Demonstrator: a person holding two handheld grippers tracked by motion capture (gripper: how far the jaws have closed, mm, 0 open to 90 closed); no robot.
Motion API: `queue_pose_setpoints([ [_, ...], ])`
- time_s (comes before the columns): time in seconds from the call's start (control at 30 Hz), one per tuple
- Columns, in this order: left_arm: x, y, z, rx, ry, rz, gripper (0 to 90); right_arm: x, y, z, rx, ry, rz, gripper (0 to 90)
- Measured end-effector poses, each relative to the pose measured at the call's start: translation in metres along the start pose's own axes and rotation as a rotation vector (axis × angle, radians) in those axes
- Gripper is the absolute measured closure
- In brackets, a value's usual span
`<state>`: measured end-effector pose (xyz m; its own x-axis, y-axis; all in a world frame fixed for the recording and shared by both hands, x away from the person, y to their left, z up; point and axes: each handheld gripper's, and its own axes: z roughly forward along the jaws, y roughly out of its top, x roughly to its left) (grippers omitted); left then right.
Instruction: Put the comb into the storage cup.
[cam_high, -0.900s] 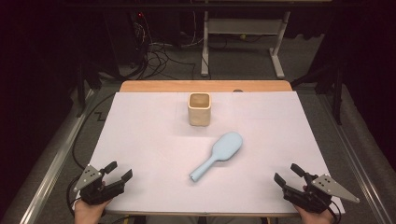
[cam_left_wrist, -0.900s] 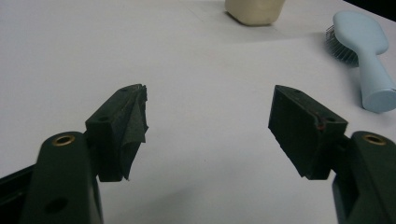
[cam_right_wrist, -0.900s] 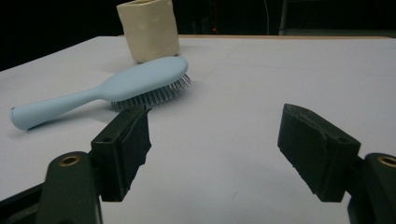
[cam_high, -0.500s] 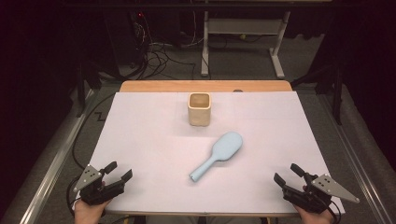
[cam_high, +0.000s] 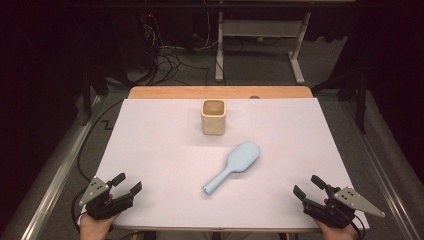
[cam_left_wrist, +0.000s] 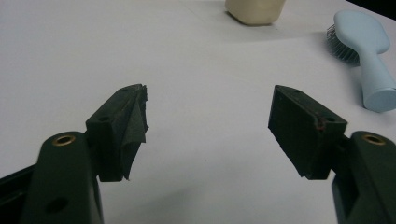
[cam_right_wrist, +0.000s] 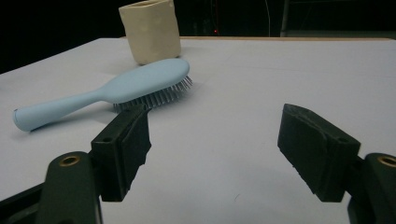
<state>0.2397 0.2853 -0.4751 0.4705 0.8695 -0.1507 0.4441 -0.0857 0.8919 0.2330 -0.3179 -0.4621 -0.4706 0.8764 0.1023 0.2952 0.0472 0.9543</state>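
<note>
A light blue hairbrush (cam_high: 233, 166) lies bristles down on the white table sheet (cam_high: 165, 150), its handle pointing toward the near edge. Behind it stands a cream square cup (cam_high: 213, 116), upright and open at the top. My left gripper (cam_high: 127, 186) rests at the near left corner, open, with nothing between its jaws. My right gripper (cam_high: 308, 188) rests at the near right corner, also open and empty. The left gripper view has the hairbrush (cam_left_wrist: 366, 56) at far right and the cup (cam_left_wrist: 254, 10) at the top. In the right gripper view, the hairbrush (cam_right_wrist: 107, 92) lies ahead left, the cup (cam_right_wrist: 150, 30) behind it.
The sheet covers a wooden table whose far edge (cam_high: 220, 92) shows as a bare strip. Beyond it are a dark floor with cables (cam_high: 170, 55) and a white table frame (cam_high: 260, 45). Metal rails (cam_high: 60, 170) run along both sides of the table.
</note>
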Motion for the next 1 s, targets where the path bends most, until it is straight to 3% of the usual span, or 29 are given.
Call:
queue_pose_setpoints([
  [1.0,0.0000,-0.0013,0.0029,0.008,0.008,-0.004,28.9,0.0011,0.0025,0.0061,-0.010,0.013,-0.007,26.8],
])
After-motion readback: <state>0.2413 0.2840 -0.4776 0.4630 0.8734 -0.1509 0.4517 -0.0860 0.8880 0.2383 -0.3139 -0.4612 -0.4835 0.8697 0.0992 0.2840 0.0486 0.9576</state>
